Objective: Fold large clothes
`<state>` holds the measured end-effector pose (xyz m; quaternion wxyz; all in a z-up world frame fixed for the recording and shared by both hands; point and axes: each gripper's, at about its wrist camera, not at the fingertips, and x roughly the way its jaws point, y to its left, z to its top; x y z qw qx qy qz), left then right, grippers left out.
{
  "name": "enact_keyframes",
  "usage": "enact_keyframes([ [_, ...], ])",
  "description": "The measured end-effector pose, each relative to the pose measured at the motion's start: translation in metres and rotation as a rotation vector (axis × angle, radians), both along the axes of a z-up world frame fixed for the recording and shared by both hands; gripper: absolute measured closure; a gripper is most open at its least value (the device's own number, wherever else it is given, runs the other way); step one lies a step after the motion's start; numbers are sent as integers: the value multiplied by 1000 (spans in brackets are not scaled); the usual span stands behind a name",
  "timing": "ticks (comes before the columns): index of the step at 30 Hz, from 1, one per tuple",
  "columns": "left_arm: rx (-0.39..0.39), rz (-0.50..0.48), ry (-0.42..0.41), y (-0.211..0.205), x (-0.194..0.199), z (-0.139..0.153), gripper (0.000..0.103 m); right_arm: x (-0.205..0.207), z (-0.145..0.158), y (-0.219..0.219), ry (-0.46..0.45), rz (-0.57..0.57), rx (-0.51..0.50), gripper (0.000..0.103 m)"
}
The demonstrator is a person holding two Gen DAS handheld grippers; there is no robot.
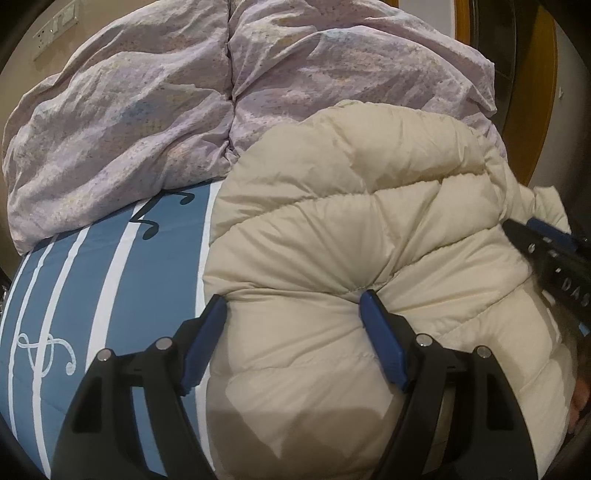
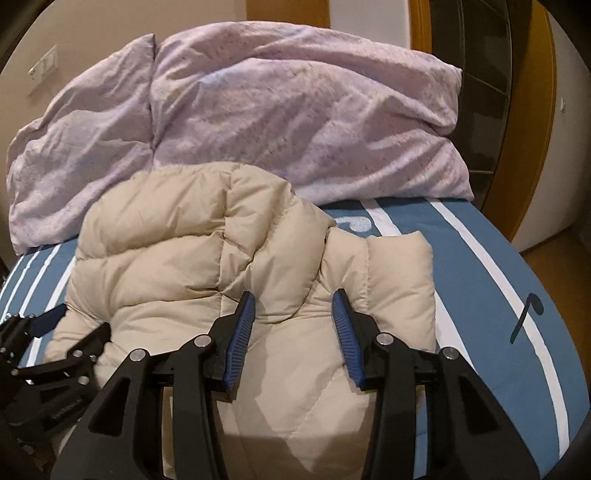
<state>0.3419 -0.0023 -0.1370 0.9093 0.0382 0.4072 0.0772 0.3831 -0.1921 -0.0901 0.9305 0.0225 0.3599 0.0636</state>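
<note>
A cream puffy down jacket (image 1: 354, 229) lies bunched on a blue bed sheet with white stripes (image 1: 92, 280). My left gripper (image 1: 293, 308) is open, its blue pads (image 1: 207, 332) spread over the jacket's near left edge. In the right wrist view the jacket (image 2: 177, 251) fills the middle, one padded flap (image 2: 399, 273) lying to the right. My right gripper (image 2: 293, 310) is open just above the jacket's near part. The left gripper (image 2: 48, 350) shows at the lower left there. The right gripper (image 1: 546, 258) shows at the right edge of the left wrist view.
A crumpled lilac duvet (image 1: 147, 122) is heaped at the head of the bed, also in the right wrist view (image 2: 295, 122). A wooden door frame (image 2: 535, 110) and floor lie to the right of the bed. Wall switches (image 1: 55, 29) sit at the upper left.
</note>
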Motion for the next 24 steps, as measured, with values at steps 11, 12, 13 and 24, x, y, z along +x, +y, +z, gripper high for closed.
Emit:
enact_keyframes([
  [11,-30,-16,-17,-1,3,-4,27,9,-20,-13,37,-19,61,57],
  [12,-31,-16,-18,-1,3,-4,27,10,-21,-14,39,-20,66,57],
  [13,-32,-16,-20,-1,3,-4,27,11,-22,-14,40,-21,69,57],
  [24,-43,-21,-59,0,5,-11,24,14,-32,-11,34,-32,59,54],
])
